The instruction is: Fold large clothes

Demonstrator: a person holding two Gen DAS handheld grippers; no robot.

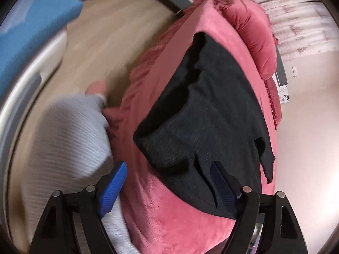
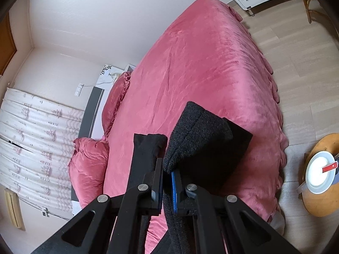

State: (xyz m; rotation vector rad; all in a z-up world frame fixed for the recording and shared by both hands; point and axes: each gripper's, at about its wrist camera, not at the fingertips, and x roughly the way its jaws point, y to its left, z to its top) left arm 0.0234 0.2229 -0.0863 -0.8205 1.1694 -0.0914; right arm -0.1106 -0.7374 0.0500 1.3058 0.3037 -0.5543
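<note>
The bed (image 2: 211, 63), under its pink plush cover, is filling most of what I am seeing, and I am placing everything else by it. Two pink pillows (image 2: 89, 165) are lying at its head end, next to the patterned curtain (image 2: 31, 127). The black garment (image 1: 203, 116) is lying spread and partly folded on top of the bed, near the side edge where I am standing, with one corner reaching the far side of the cover. My grey-trousered leg (image 1: 63, 137) is pressing against that side of the bed, over the pale wood floor (image 1: 106, 31). Past the bed's opposite side a round wooden stool (image 2: 322, 190) is carrying a white plate (image 2: 320, 171).

My left hand-held gripper (image 1: 167, 182) is hanging over the bed's near edge with its jaws spread wide, gripping nothing; one blue pad (image 1: 113, 188) is standing beside my leg and the other is resting against the garment's hem. My right hand-held gripper (image 2: 167, 182) is pinching a thick fold of the black garment, jaws nearly together, lifting it above the bed.
</note>
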